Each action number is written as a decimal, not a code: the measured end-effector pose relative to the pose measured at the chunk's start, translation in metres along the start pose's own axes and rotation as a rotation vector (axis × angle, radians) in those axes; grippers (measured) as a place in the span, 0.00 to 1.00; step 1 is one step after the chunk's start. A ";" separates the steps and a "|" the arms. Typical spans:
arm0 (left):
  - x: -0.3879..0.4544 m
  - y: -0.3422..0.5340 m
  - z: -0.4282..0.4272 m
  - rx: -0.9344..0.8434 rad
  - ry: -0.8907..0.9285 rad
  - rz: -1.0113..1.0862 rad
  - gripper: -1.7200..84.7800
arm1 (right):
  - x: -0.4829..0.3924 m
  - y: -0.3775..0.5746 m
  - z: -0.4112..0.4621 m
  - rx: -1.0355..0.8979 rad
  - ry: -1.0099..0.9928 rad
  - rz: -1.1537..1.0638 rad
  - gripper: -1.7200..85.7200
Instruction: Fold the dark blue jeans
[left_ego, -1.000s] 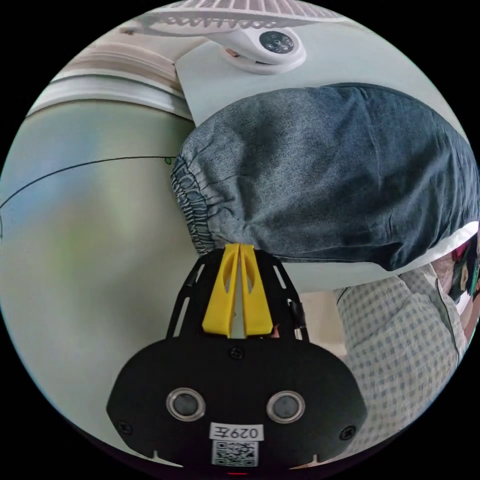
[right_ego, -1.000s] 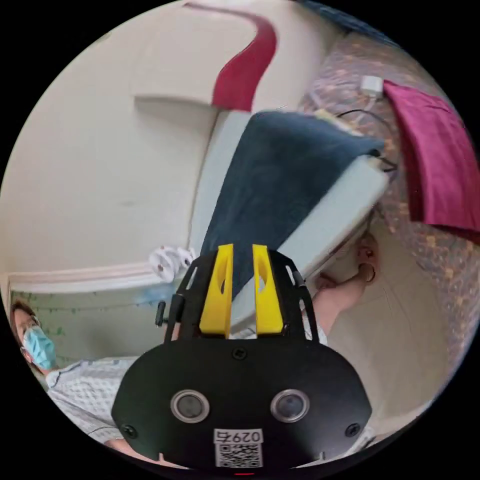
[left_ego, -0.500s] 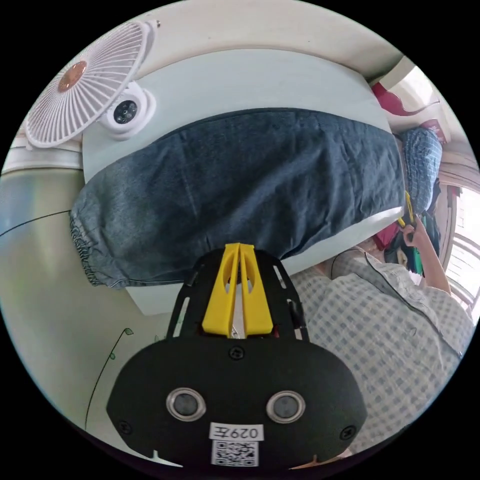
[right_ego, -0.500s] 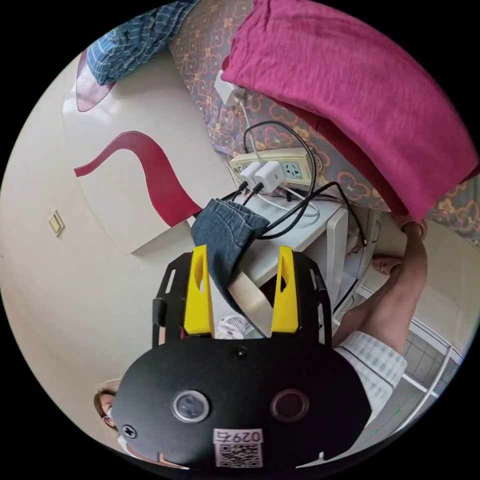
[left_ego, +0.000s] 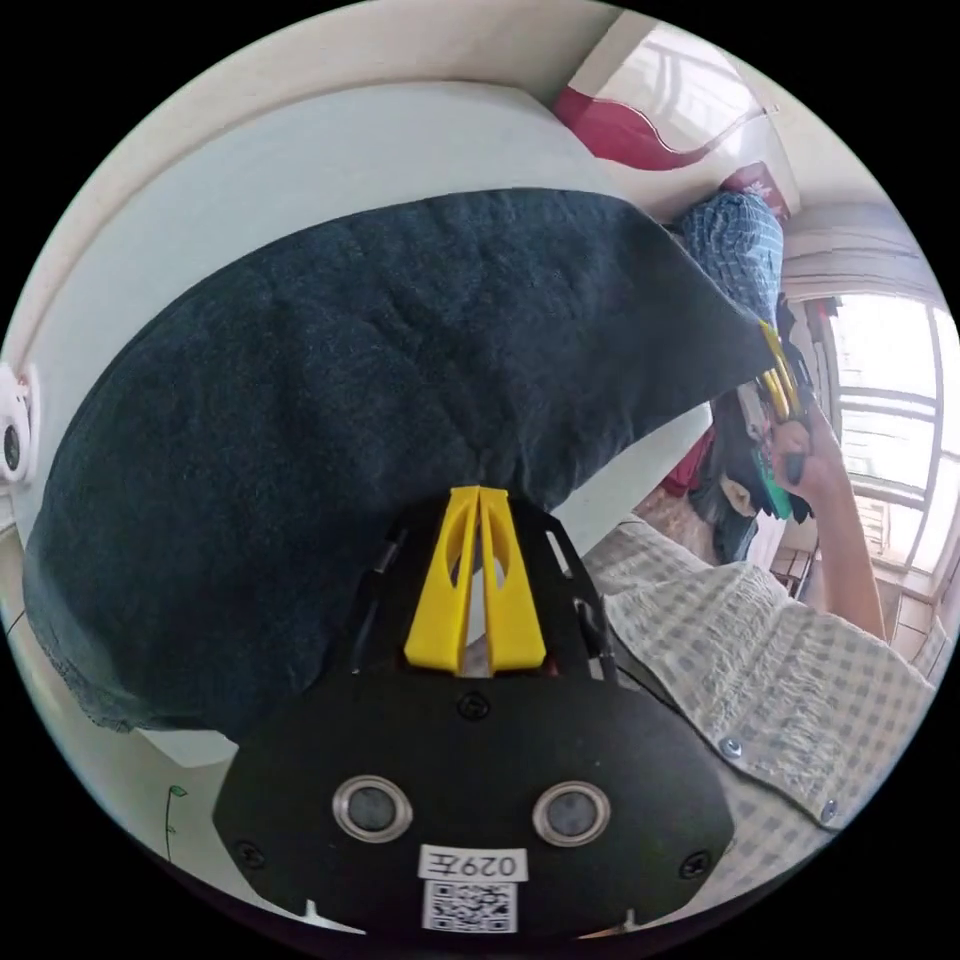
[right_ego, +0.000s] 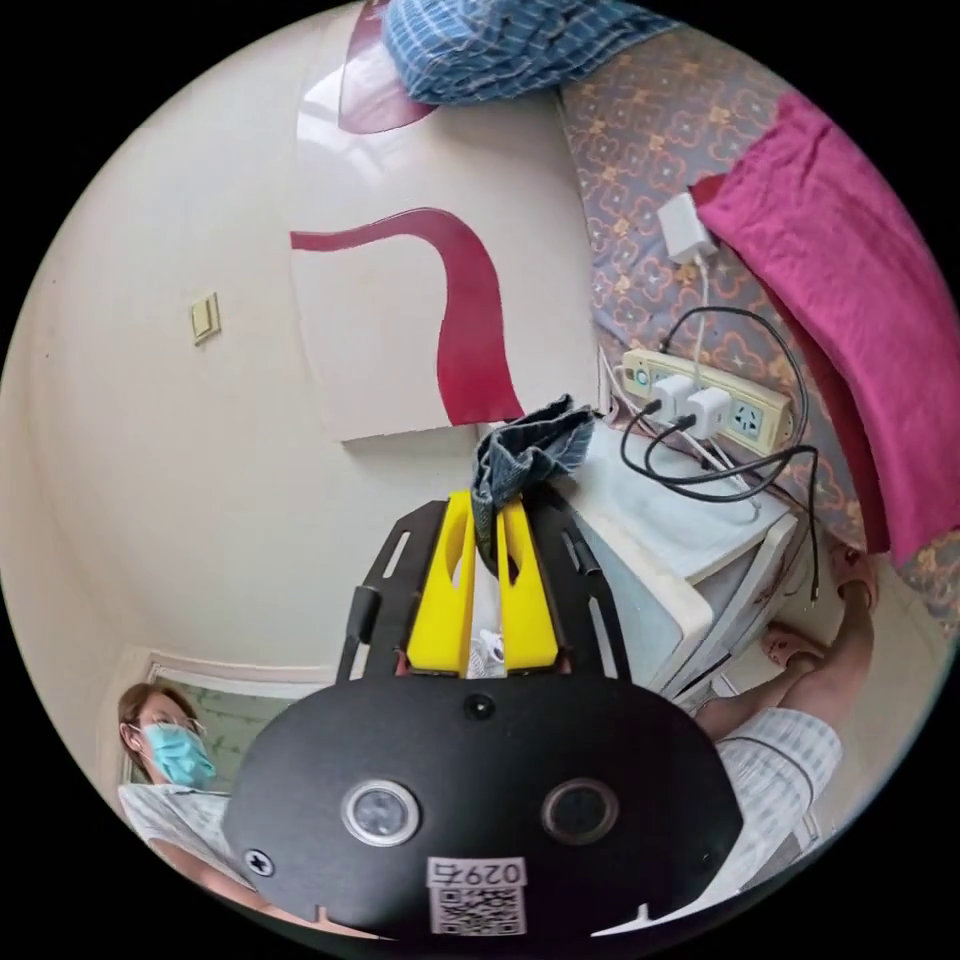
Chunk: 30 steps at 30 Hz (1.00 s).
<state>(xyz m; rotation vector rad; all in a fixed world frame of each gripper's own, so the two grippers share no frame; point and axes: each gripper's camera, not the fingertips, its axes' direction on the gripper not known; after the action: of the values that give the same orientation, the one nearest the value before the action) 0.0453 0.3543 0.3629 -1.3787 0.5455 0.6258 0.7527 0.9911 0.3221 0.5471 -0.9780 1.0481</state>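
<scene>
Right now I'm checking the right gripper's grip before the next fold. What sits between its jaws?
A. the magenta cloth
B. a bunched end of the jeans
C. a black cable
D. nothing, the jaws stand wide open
B: in the right gripper view, the right gripper has both yellow jaws closed on a bunched end of the jeans, beside the table.

Bright daylight from a blown-out window (left_ego: 880, 400) (glare there), strong fisheye bending at the edges.
</scene>
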 end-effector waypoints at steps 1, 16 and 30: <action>-0.003 0.001 0.000 0.005 0.018 0.003 0.01 | -0.013 0.006 0.006 -0.014 0.012 -0.043 0.03; -0.158 0.112 -0.047 0.256 0.208 -0.340 0.01 | -0.132 0.372 0.383 -1.123 0.747 -1.231 0.03; -0.206 0.087 0.003 0.027 0.211 -0.191 0.01 | -0.164 0.489 0.483 -0.978 0.862 -1.264 0.03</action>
<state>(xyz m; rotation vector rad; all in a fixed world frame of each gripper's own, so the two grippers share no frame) -0.1638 0.3466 0.4423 -1.4600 0.5790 0.3193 0.0912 0.7497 0.3828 -0.1772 -0.1385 -0.3998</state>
